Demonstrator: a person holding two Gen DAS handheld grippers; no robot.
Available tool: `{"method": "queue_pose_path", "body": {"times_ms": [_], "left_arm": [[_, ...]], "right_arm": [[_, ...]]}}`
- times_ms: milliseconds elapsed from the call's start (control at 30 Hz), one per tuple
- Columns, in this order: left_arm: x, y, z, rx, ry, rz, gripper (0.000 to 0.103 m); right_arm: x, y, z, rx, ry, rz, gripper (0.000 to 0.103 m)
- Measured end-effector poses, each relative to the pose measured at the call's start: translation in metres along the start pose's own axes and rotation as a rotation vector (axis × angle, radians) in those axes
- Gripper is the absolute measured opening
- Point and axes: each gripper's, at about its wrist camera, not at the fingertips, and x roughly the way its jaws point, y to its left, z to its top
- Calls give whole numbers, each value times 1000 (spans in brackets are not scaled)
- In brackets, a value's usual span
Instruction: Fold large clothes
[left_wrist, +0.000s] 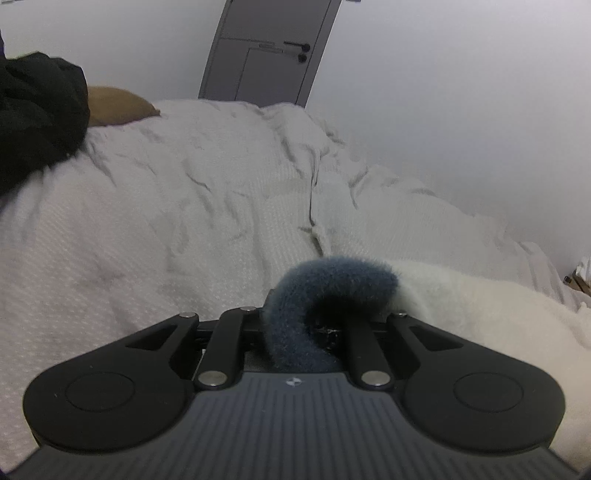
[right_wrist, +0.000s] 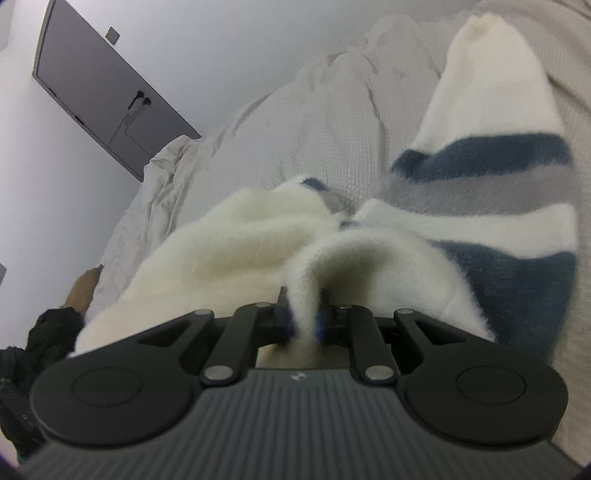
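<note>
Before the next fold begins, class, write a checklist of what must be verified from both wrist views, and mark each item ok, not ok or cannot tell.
1. Left gripper shut on the fuzzy sweater's blue edge: ok.
2. Right gripper shut on the sweater's white edge: ok.
3. Sweater lying smooth on the bedspread: not ok, bunched between the grips.
4. Bedspread ahead free of other things: ok in the left view; the black clothing sits off to the side.
5. Sleeves laid out evenly: cannot tell.
</note>
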Motion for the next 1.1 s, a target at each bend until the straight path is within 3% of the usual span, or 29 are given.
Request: {"method": "queue_pose_path", "body": {"times_ms": [100, 167, 233, 267, 533, 900, 1033, 1100], "left_arm": [[-15, 0, 5, -11, 5, 9, 33], [-28, 2, 6, -9, -2, 29, 61], [-44, 4, 8, -2, -17, 53, 73], [-53, 6, 9, -9, -28, 46, 76], [-117, -7, 5, 10, -85, -45, 78], [-156, -81, -36, 181, -44, -332, 77], [-157, -113, -56, 277, -22, -415, 73], [-155, -127, -65, 331, -24, -424, 71]], "right_arm": [[-14, 9, -2, -29, -1, -21, 25], [-23, 13, -4, -38, 2, -23, 41], [-36, 17, -10, -34, 0, -14, 80], [-44, 19, -13, -30, -5, -20, 85], [-93, 33, -44, -131, -44, -38, 83], [-115, 48, -60, -252, -107, -33, 83], [-112, 53, -60, -283, -108, -32, 70], [-108, 53, -60, -287, -107, -38, 69]]}}
